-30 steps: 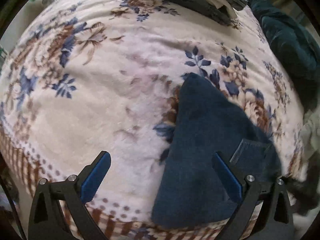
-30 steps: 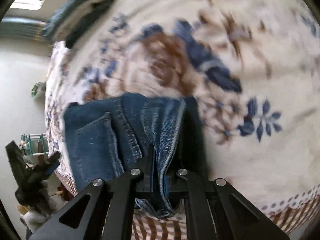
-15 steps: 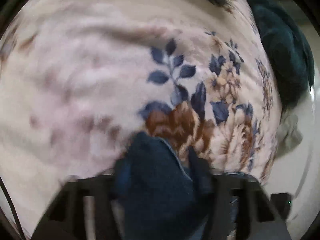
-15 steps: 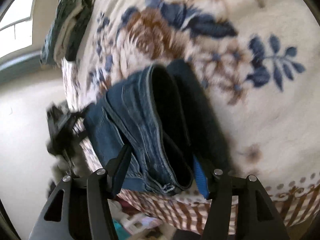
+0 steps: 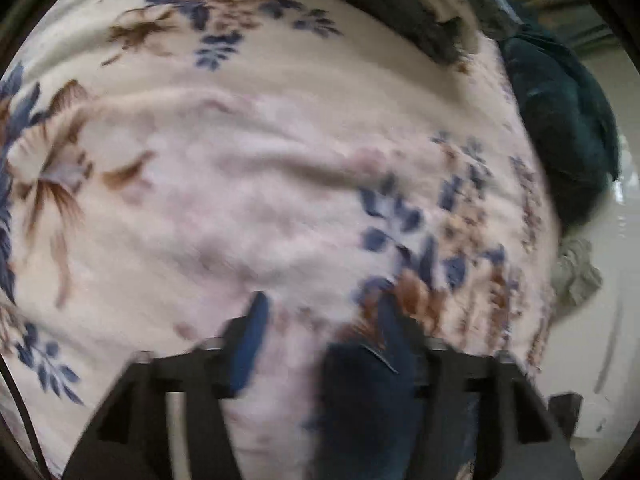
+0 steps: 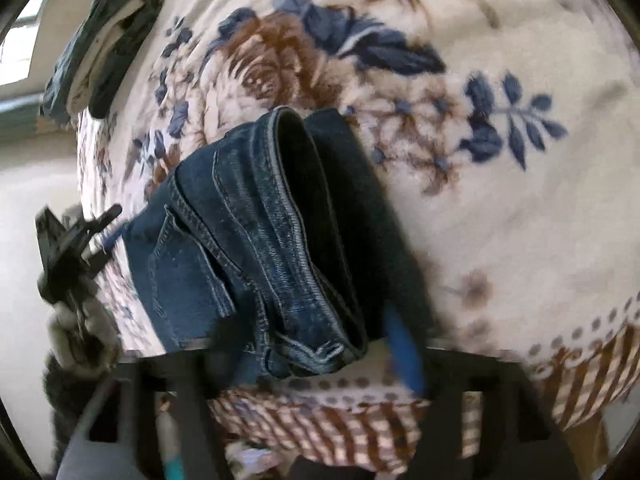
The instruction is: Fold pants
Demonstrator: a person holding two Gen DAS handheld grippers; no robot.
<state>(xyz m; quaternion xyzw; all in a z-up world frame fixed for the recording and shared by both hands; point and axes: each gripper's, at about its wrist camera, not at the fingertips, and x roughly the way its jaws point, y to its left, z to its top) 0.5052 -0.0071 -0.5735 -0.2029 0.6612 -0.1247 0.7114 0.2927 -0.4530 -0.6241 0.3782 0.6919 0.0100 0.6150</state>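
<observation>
The dark blue jeans [image 6: 256, 240] lie folded in a bundle on the flowered blanket [image 6: 500, 200] near its front edge, waistband and a back pocket showing. My right gripper [image 6: 316, 344] is open, its jaws on either side of the bundle's near end, not closed on it. In the left wrist view a corner of the jeans [image 5: 368, 400] lies between the jaws, against the right finger. My left gripper [image 5: 324, 320] is open; the view is blurred. The left gripper also shows in the right wrist view [image 6: 76, 240], at the bundle's left side.
A stack of folded clothes [image 6: 100, 48] sits at the far end of the blanket, also in the left wrist view [image 5: 380, 4]. A dark teal garment [image 5: 560, 120] and a grey cloth [image 5: 576, 276] lie at the bed's right edge. The checked blanket border [image 6: 320, 420] hangs over the front edge.
My right gripper opened and let go of the jeans, which now rest on the blanket. My left gripper closed on the jeans corner half a second ago, then opened and pulled back.
</observation>
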